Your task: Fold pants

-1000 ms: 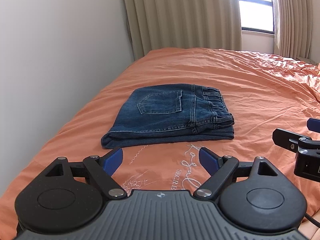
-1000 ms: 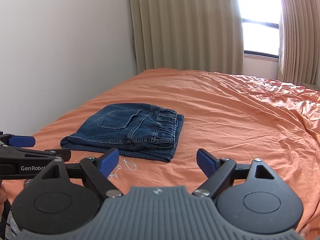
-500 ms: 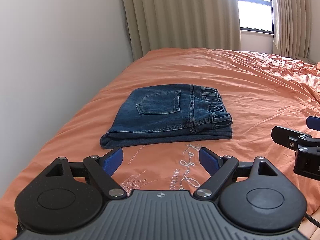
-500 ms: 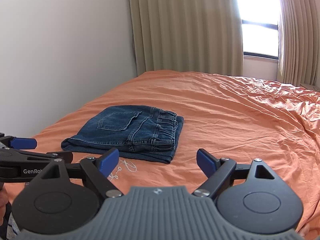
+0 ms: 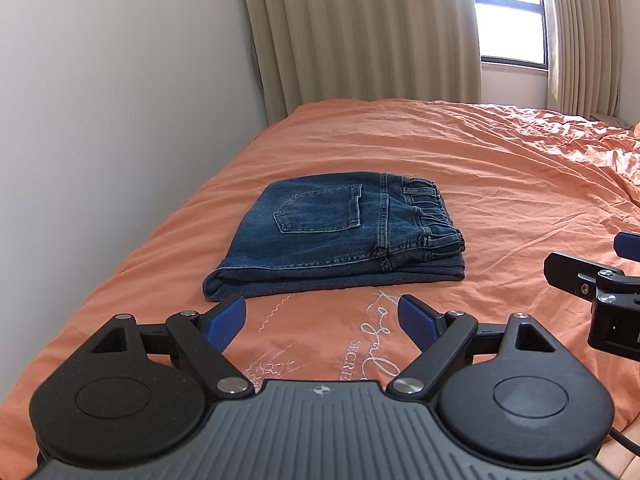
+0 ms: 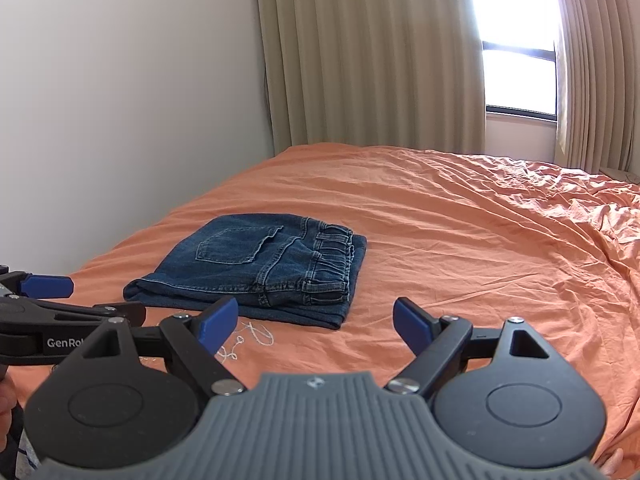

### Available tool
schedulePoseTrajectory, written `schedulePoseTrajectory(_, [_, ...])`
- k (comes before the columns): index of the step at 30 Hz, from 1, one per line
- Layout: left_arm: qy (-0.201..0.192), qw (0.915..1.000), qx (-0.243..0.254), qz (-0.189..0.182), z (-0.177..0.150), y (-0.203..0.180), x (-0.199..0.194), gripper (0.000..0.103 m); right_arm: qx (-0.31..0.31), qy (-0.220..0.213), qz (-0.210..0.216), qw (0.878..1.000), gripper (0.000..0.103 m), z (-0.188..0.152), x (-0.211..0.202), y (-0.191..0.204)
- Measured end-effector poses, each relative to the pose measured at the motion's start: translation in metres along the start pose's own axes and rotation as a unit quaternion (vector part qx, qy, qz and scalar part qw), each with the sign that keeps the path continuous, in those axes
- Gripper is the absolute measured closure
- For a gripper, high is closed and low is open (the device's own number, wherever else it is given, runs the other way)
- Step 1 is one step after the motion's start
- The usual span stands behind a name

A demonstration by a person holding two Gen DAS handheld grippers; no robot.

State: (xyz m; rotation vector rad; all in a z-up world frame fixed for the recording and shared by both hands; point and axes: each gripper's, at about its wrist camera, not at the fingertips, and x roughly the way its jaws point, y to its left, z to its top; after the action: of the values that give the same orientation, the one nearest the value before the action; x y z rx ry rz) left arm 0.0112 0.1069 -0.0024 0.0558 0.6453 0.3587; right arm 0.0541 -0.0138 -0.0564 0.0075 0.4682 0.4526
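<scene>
Looks basically done to me: the dark blue denim pants (image 5: 340, 232) sit folded in a neat rectangle near the left edge of the orange bedspread (image 5: 500, 184). The left gripper (image 5: 320, 322) and right gripper (image 6: 314, 320) hover nearby, both spread wide and empty. I'd just back off level and avoid snagging the fold.

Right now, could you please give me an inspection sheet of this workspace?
Surface: orange bedsheet, wrinkled, white embroidered lettering near the front edge.
Job's things: folded blue jeans lying flat, back pocket up, waistband to the right.
Clutter: nothing seen.
Grippers: left gripper open, empty, short of the jeans; right gripper open, empty.
Cables: black cable at the lower right of the left wrist view.
Surroundings: white wall, beige curtains, bright window.
</scene>
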Motion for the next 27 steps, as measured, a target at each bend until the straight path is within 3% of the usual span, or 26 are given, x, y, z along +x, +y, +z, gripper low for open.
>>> schedulePoseTrajectory(27, [-0.011, 0.9998, -0.004, -0.018, 0.0039, 0.0, -0.0089, 0.003, 0.003, 0.005, -0.001, 1.0, 0.022, -0.0008, 0.0006, 0.0001])
